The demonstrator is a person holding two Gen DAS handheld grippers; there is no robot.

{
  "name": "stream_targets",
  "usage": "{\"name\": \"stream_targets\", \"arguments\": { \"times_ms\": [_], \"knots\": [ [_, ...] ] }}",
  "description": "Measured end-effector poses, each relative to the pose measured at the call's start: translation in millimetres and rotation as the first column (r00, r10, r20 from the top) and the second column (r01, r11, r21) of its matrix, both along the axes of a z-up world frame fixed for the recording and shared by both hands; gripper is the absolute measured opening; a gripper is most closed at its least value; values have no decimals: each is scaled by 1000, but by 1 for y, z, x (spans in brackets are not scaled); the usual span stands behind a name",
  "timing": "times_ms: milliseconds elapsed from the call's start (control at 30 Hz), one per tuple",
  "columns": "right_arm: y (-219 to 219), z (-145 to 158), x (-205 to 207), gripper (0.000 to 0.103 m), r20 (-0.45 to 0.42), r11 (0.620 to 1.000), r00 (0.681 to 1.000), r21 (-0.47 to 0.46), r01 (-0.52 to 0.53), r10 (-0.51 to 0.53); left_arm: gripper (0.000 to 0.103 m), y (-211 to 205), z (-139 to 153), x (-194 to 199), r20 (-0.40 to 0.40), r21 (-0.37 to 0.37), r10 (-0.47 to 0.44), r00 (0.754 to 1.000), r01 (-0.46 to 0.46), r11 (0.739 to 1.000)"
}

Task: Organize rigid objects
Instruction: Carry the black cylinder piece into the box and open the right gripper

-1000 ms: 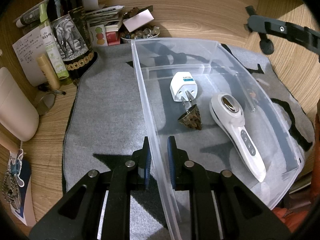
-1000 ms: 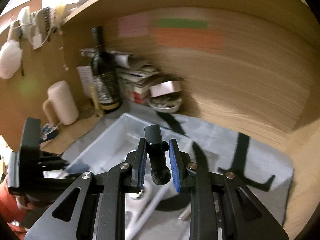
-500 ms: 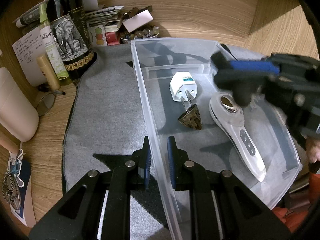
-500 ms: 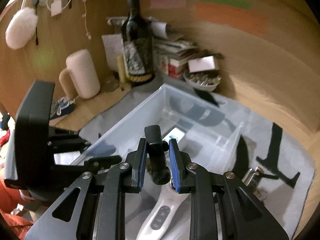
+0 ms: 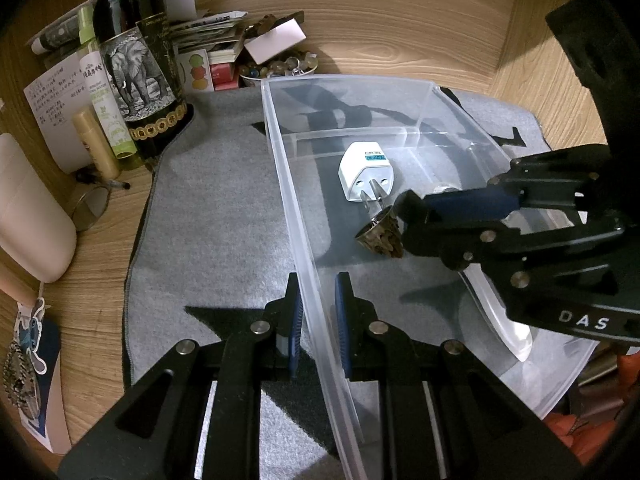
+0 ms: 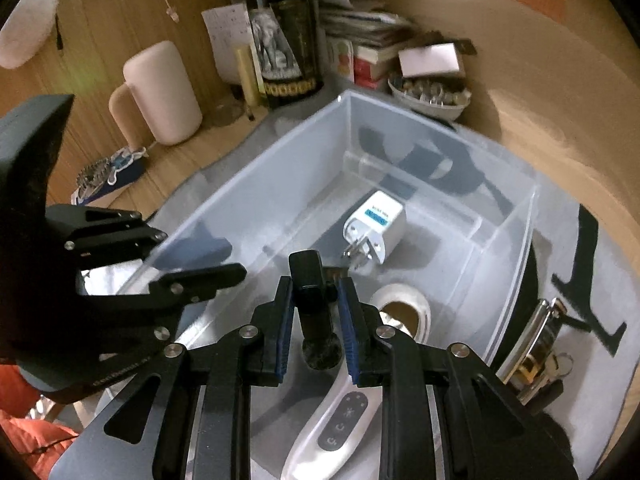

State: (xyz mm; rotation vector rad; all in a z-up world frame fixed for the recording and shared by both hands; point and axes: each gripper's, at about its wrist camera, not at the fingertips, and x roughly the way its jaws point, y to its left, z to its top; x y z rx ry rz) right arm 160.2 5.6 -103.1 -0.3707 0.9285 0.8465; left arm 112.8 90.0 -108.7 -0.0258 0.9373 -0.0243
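Note:
A clear plastic bin [image 5: 400, 84] stands on a grey felt mat [image 5: 216, 220]. My left gripper [image 5: 318, 320] is shut on the bin's near left wall, one pad on each side. In the bin lie a white plug adapter [image 5: 366, 172], a small brown cone-shaped piece [image 5: 380, 238] and a white handheld device with buttons [image 6: 340, 412]. My right gripper [image 6: 316, 328] is shut on a black knobbed piece [image 6: 306, 272] and hangs inside the bin above the device's head. In the left wrist view the right gripper [image 5: 420, 216] covers most of the device.
A dark bottle with an elephant label [image 5: 140, 72], a bowl of beads [image 5: 280, 68], stacked papers and a pale pink cylinder [image 6: 164, 92] crowd the back left. A metal lock with keys [image 6: 536, 344] lies on the mat right of the bin. Wooden walls close the back and right.
My right gripper has come down and tipped forward into the bin with the black piece in its grip, now over the white device. The left gripper and the bin have stayed put.

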Motion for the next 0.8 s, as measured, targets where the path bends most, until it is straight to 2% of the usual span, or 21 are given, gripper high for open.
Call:
{"name": "stream_targets", "arguments": {
  "times_ms": [300,567,733,800],
  "knots": [
    [-3,-2,1,21,-3,1000,1000,-15,-4,4,16,0,0,0,-2,2,0,1000,0,1000],
    [-5,12,-2,37,42,1000,999,20,-1,0,16,0,-1,1,-3,4,1,1000,-1,1000],
    [-13,31,-7,53,106,998,994,57,17,-23,16,0,-1,1,-3,3,2,1000,-2,1000],
    [-18,39,-9,53,132,997,991,72,26,-35,16,0,-1,1,-3,4,2,1000,-2,1000]
  ]
}}
